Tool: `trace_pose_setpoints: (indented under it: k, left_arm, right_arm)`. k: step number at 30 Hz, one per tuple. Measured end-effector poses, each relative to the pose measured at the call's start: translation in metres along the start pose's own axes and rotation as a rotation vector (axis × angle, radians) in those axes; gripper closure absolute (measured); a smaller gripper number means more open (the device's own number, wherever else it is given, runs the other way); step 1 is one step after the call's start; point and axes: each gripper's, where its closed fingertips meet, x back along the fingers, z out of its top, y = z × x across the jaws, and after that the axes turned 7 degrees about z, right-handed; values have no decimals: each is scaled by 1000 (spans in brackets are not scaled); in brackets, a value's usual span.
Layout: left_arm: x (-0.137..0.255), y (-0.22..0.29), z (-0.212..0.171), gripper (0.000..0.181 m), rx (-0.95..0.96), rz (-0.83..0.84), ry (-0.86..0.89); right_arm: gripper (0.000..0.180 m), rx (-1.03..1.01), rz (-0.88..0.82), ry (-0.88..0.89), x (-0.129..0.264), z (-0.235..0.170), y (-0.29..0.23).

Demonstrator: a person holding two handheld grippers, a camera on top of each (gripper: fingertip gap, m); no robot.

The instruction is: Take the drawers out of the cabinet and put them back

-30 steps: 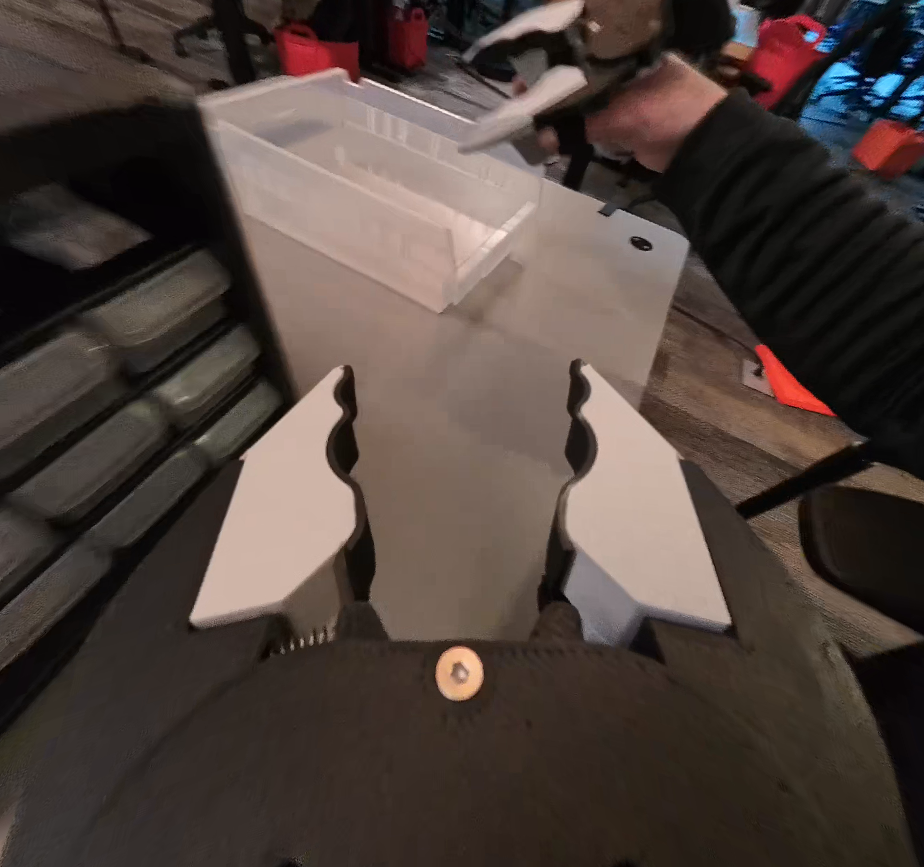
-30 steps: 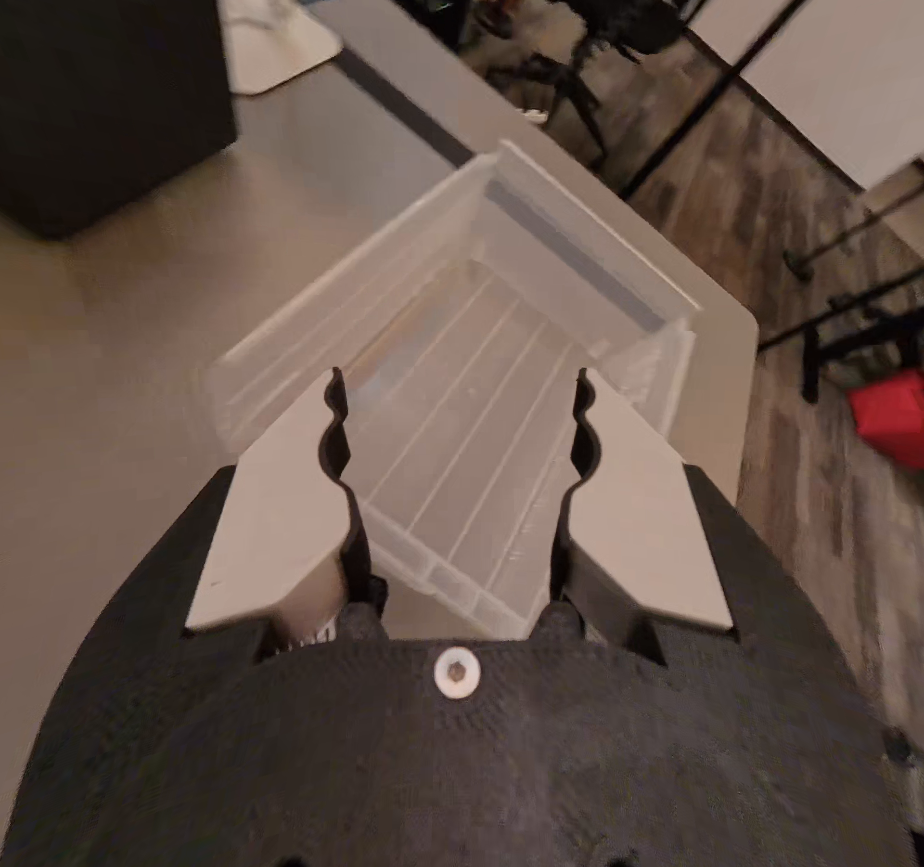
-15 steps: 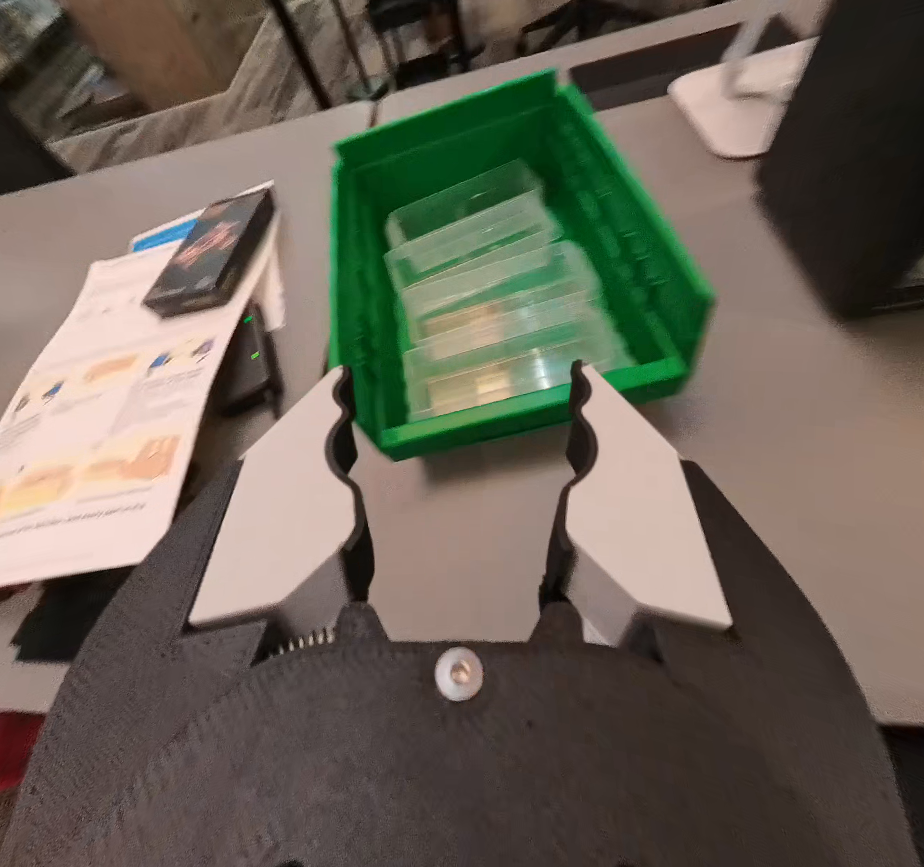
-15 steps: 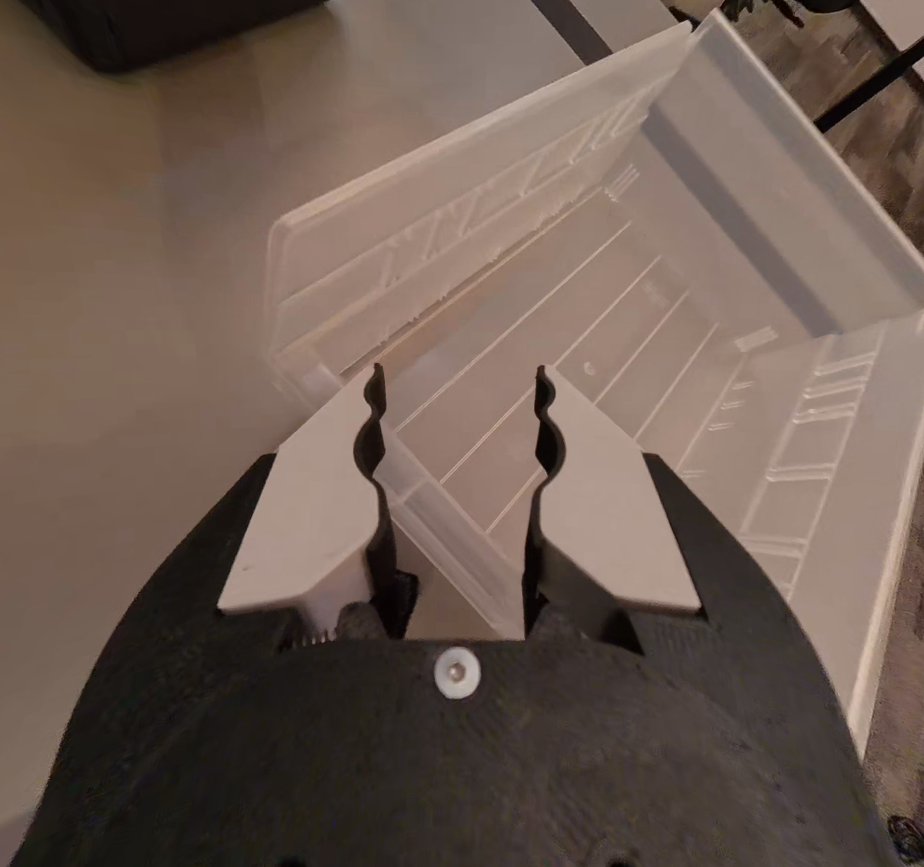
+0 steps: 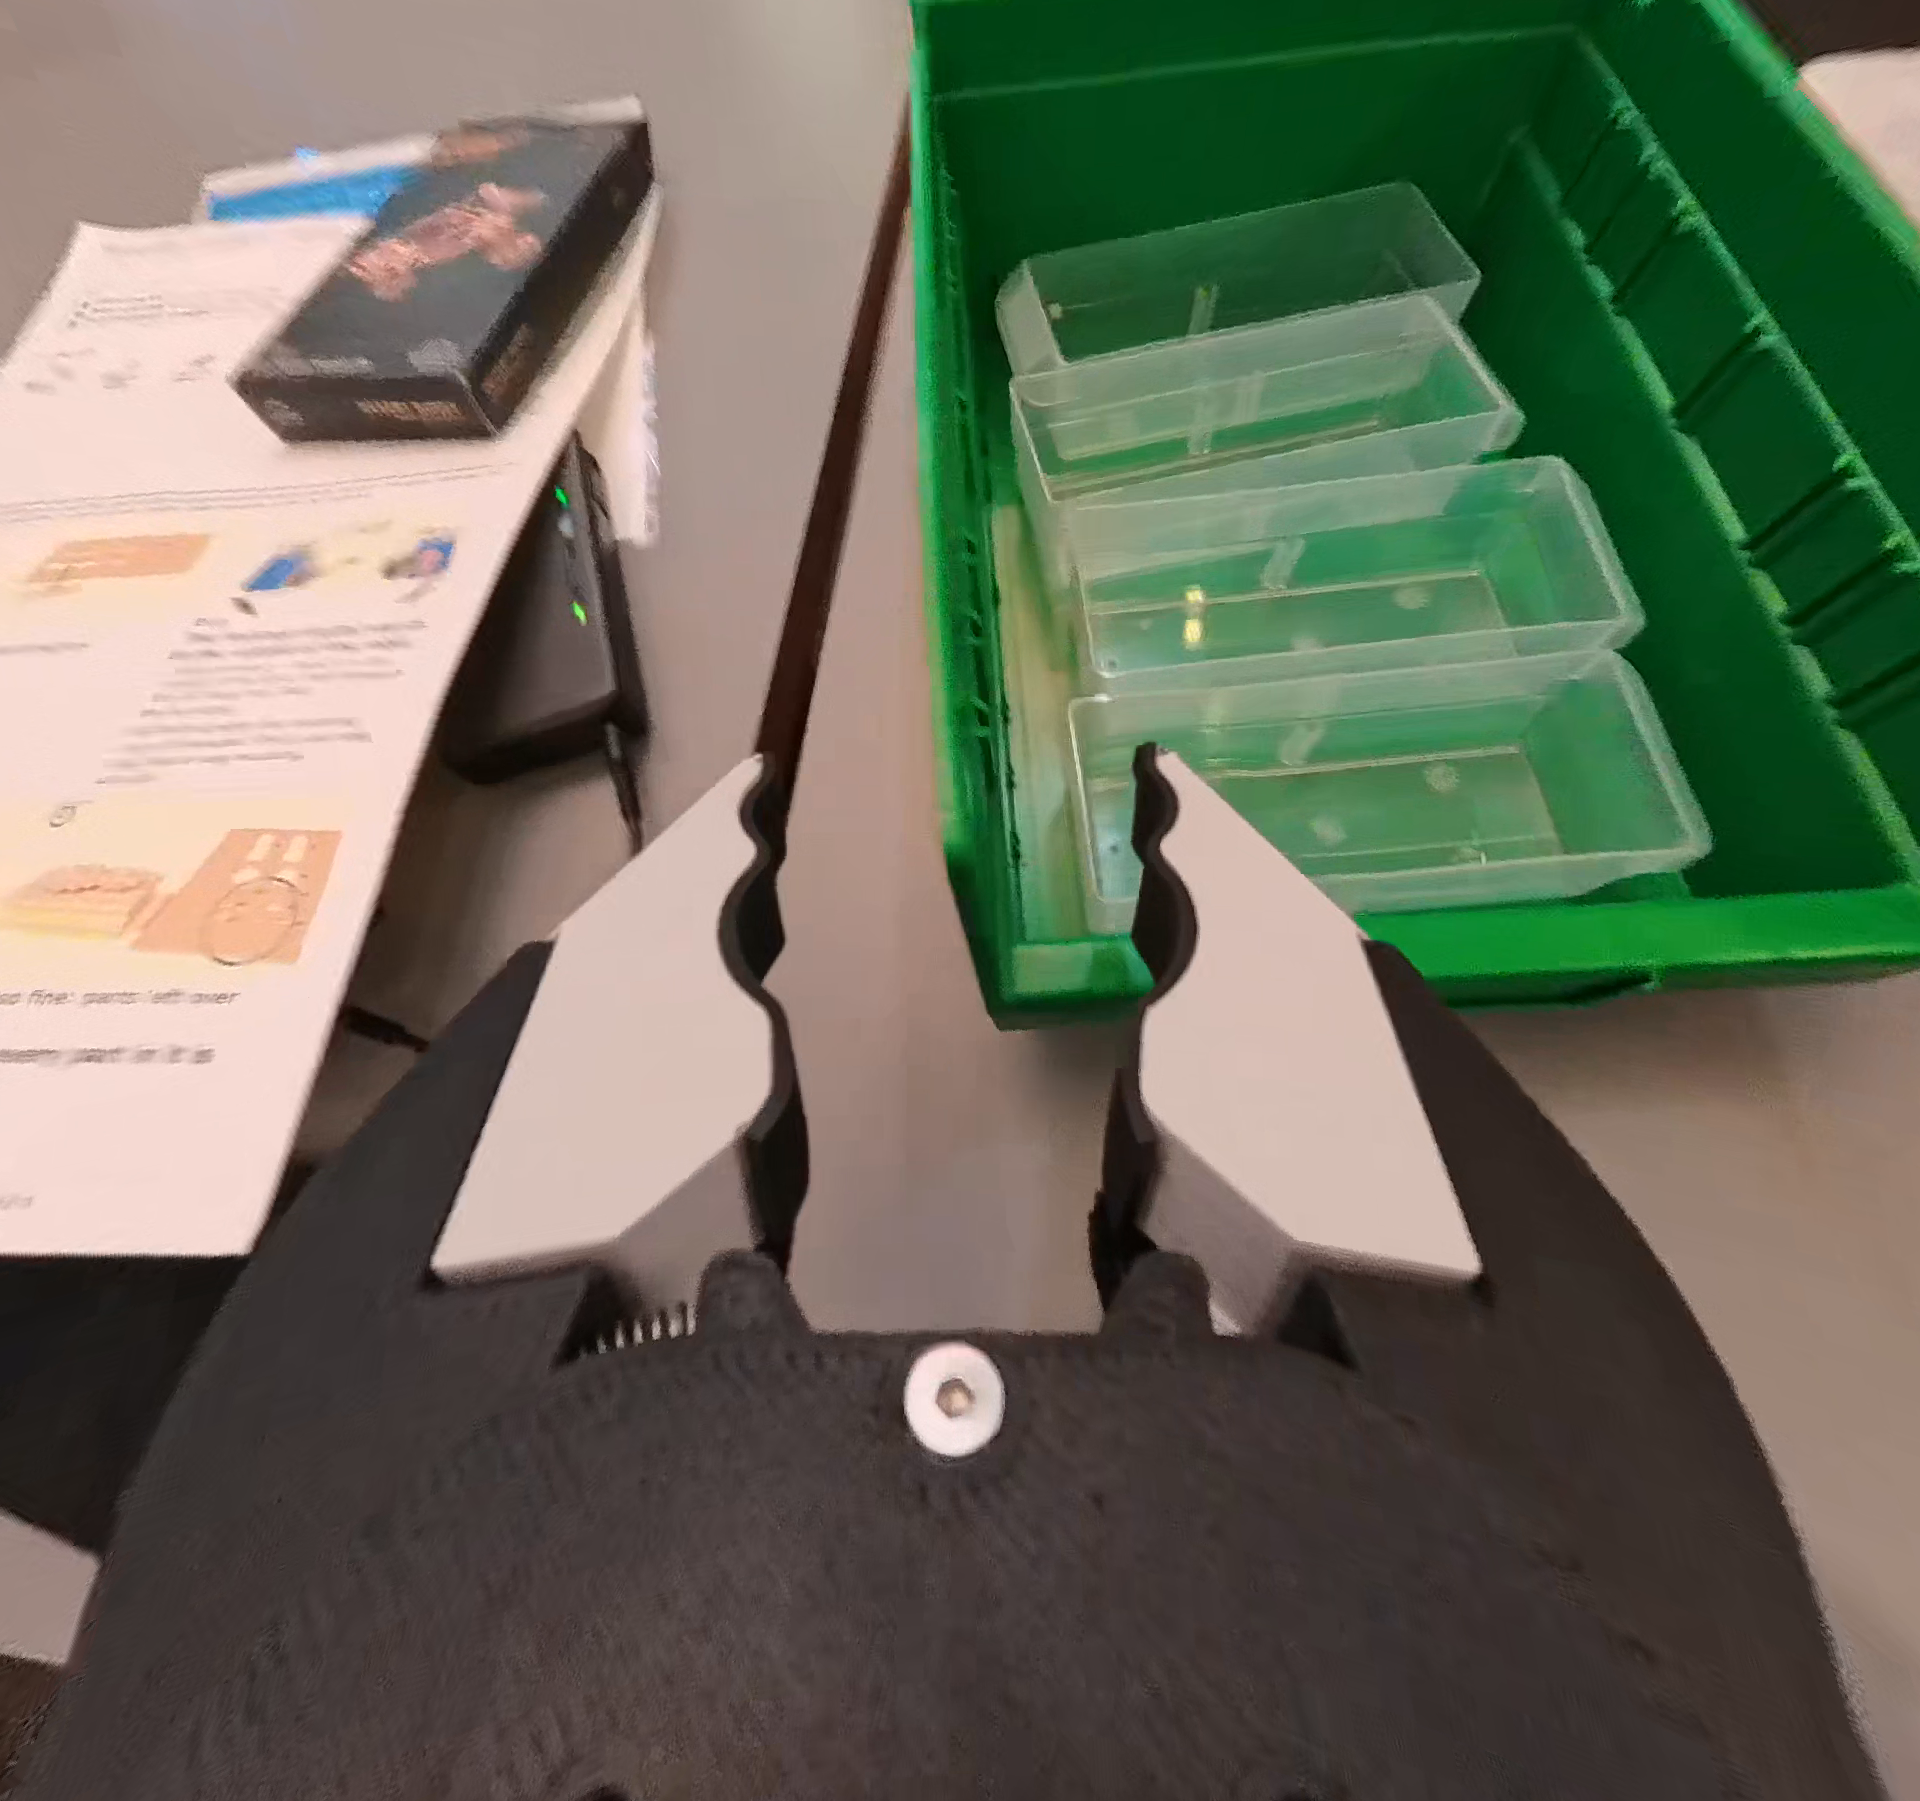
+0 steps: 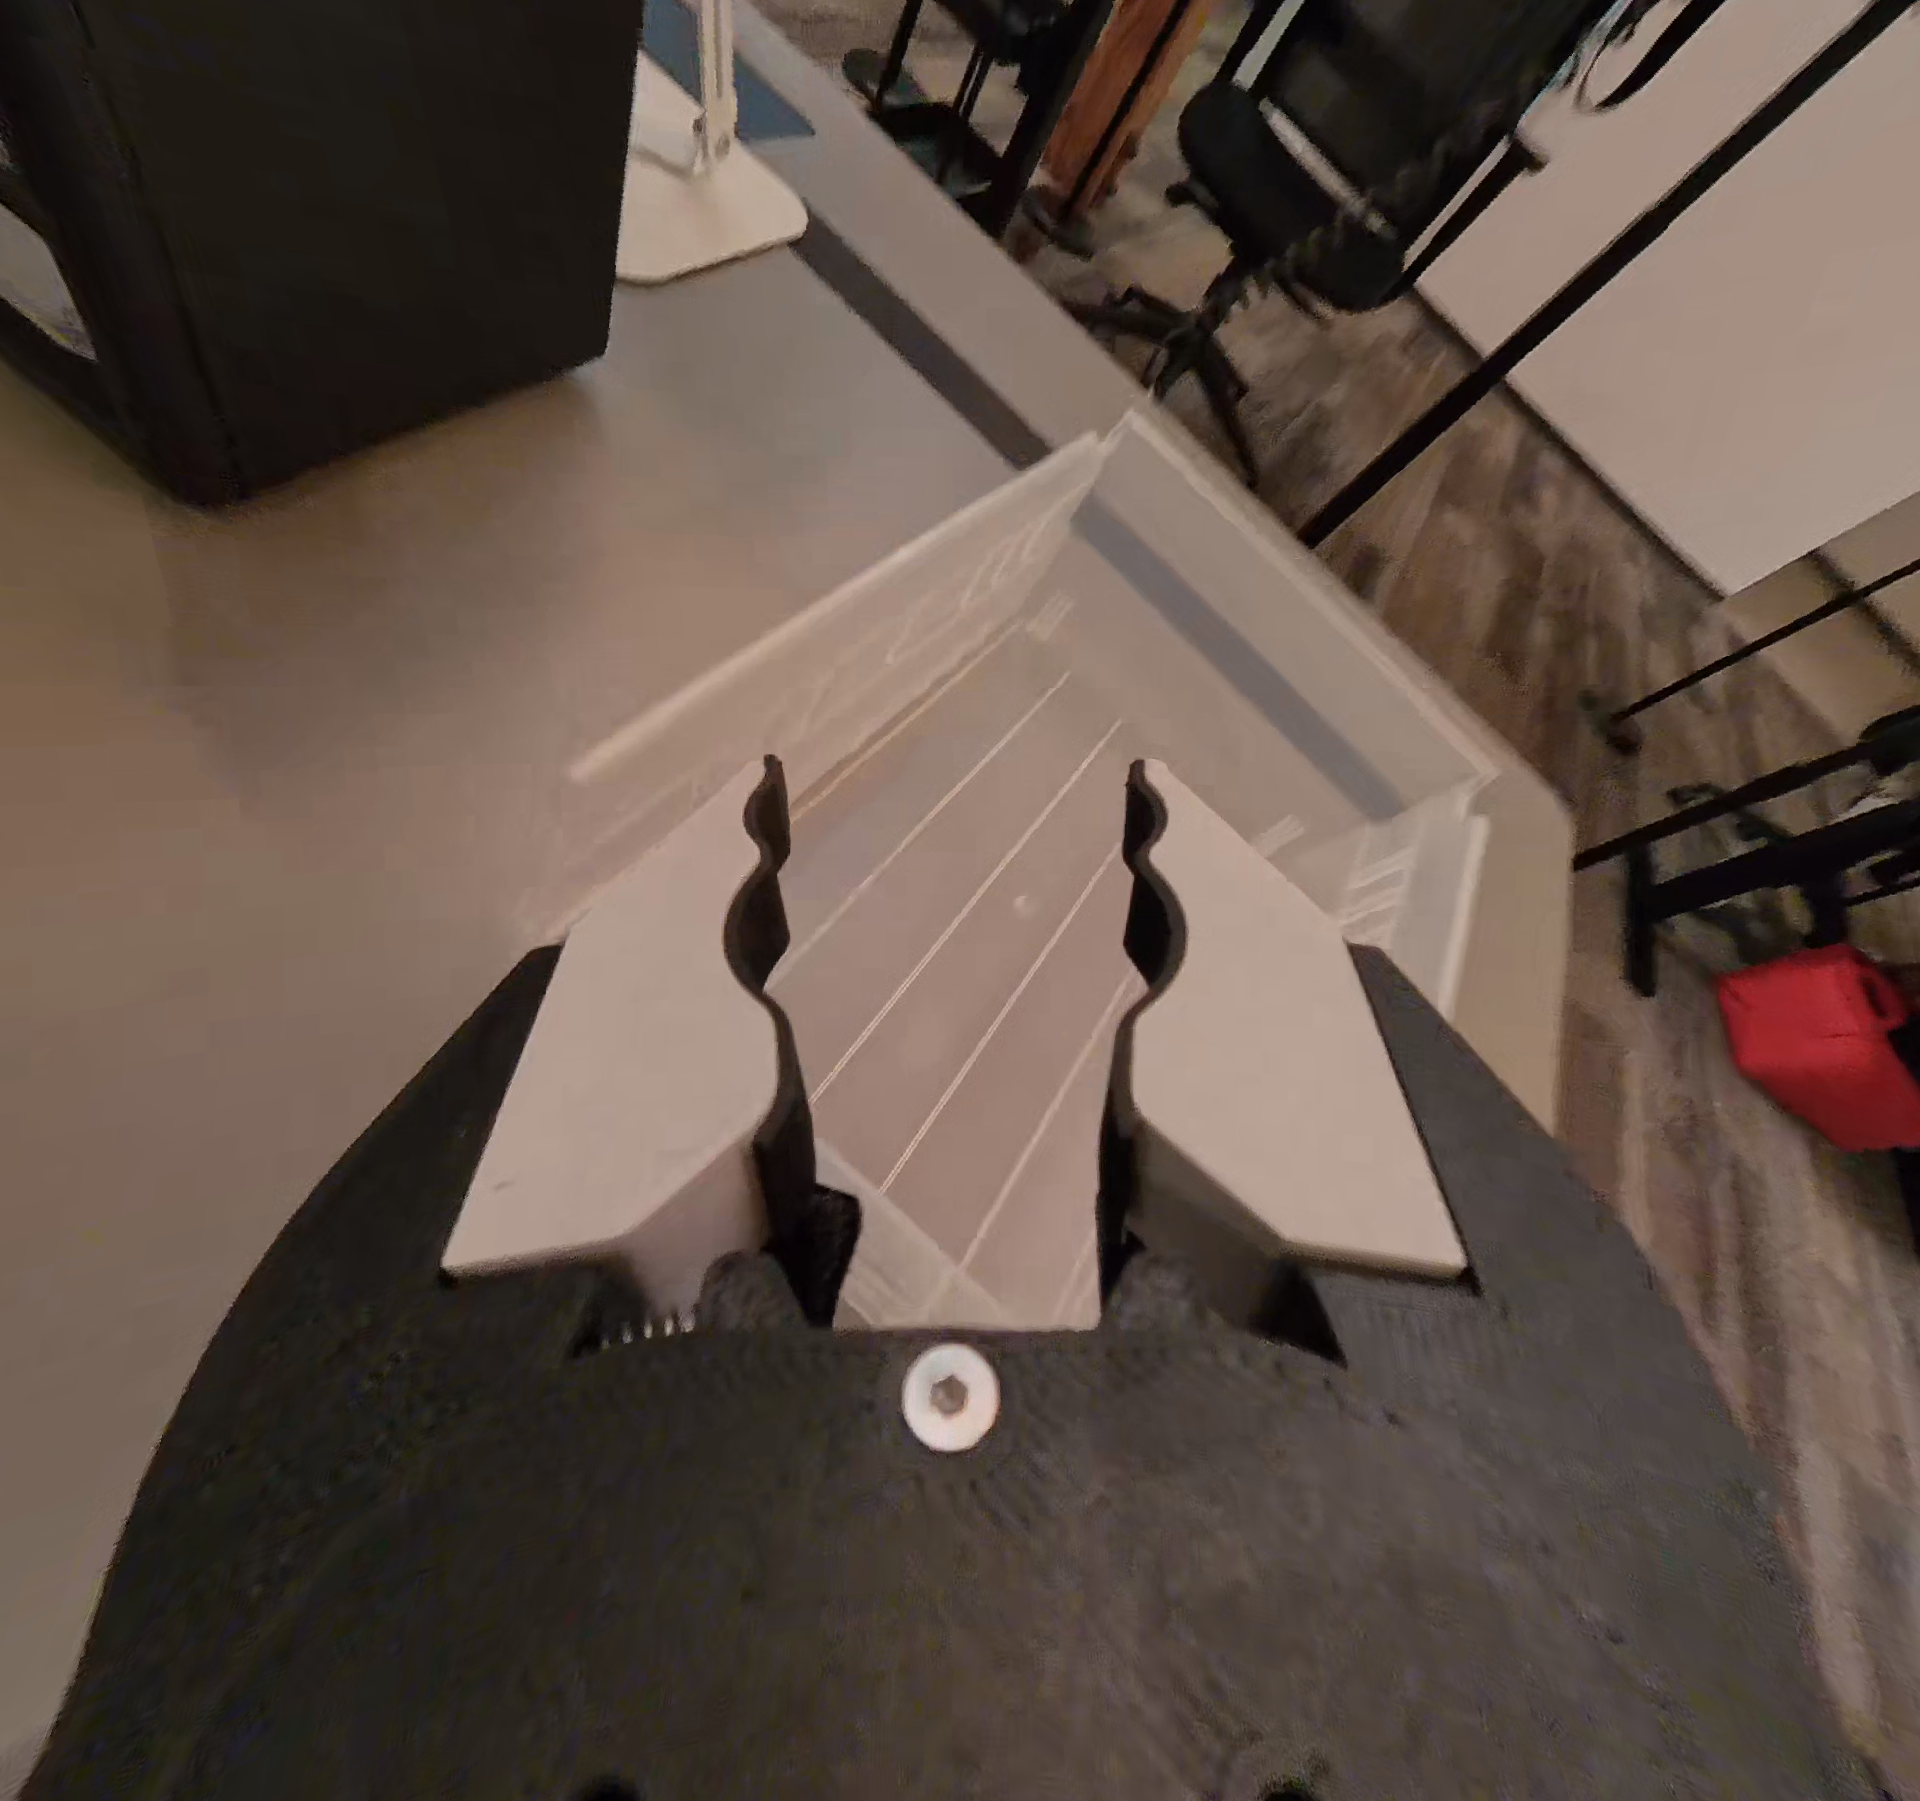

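Observation:
A large clear plastic drawer lies on the grey table near its far right corner. My right gripper is open just above the drawer's near end, with the jaws on either side of its floor and nothing between them. The black cabinet stands at the far left of that view. In the left wrist view, several small clear drawers lie side by side in a green bin. My left gripper is open and empty above the table, its right finger over the bin's front left corner.
Printed sheets, a black box and a black power adapter lie left of the bin. A white lamp base stands beside the cabinet. Beyond the table edge are an office chair and a red container on the floor.
My left gripper swung from the cabinet and large drawer to the green bin, moved closer, and its jaws narrowed slightly. My right gripper dipped to the large drawer's near wall, narrowed, then drew back.

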Motion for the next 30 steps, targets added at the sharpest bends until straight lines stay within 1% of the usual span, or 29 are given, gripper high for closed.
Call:
trace_pose_setpoints:
  k: [2, 3, 5, 6, 8, 10, 11, 15, 17, 18, 21, 24, 26, 30]
  left_arm:
    - [14, -3, 18, 113, -37, 13, 57]
    - [23, -2, 29, 113, -84, 20, 84]
    - [40, 13, 49, 114, -245, -25, 135]
    - [45, 19, 53, 115, -332, -24, 119]
    - [52, 47, 53, 118, -486, -139, 69]
    - [55, 72, 50, 121, -577, -236, 34]
    - [55, 83, 46, 118, -630, -275, 10]
    - [41, 105, 25, 116, -844, -371, -73]
    - [30, 109, 15, 116, -937, -410, -125]
    - [26, 112, 8, 116, -962, -454, -168]
    - [12, 118, 0, 117, -1031, -527, -220]
    - [-4, 117, -10, 115, -1121, -540, -301]
    - [-12, 120, -15, 114, -1149, -562, -323]
    - [-18, 121, -24, 123, -1174, -614, -377]
  right_arm:
    - [116, 36, -17, 35, 9, 25, -2]
    - [117, 44, -15, 55, 12, 37, -4]
    - [118, 60, 4, 105, 16, 63, -12]
    - [118, 68, 18, 128, 17, 75, -18]
    - [119, 95, 45, 157, 15, 97, -30]
    - [119, 115, 78, 183, 10, 119, -45]
    - [119, 128, 92, 191, 7, 128, -52]
    - [121, 183, 155, 229, -3, 160, -86]
    - [121, 202, 192, 233, -7, 168, -103]
    - [121, 211, 212, 234, -9, 171, -112]
    - [123, 223, 266, 233, -11, 174, -134]
    - [123, 214, 300, 225, -14, 170, -152]
    - [124, 206, 312, 220, -15, 166, -161]
    - [125, 176, 334, 227, -14, 161, -173]
